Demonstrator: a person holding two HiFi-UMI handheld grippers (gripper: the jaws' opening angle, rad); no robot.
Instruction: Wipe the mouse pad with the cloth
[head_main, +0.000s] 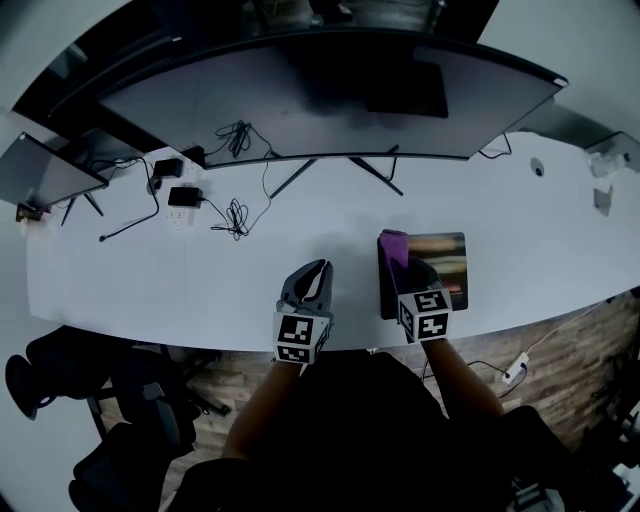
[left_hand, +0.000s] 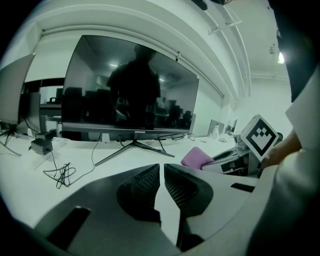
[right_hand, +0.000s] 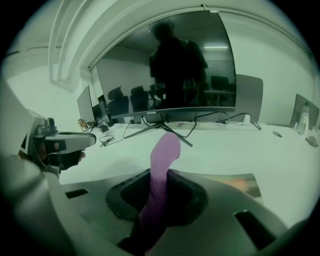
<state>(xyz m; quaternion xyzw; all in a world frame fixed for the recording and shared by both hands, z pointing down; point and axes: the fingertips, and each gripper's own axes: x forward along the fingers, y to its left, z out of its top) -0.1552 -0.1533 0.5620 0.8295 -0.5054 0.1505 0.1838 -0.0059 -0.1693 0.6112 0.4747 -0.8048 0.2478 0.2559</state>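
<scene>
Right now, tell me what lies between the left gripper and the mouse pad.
Nothing: the head view shows only bare white desk between the left gripper and the mouse pad.

A long white counter (head_main: 520, 230) carries a wide dark monitor (head_main: 330, 95) and loose black cables (head_main: 235, 215). Wood-plank floor (head_main: 580, 350) lies below, with black office chairs (head_main: 130, 400) at left. The walls (left_hand: 255, 100) are white.

Nothing here reads cleanly from where I stand. The monitor (left_hand: 132, 85) on the bench has a small pale logo (left_hand: 135, 132) at the middle of its lower bezel, its letters too tiny to make out. One marker cube (head_main: 300, 337) and the other marker cube (head_main: 425, 315) show only black-and-white square patterns, no letters or numbers.
</scene>
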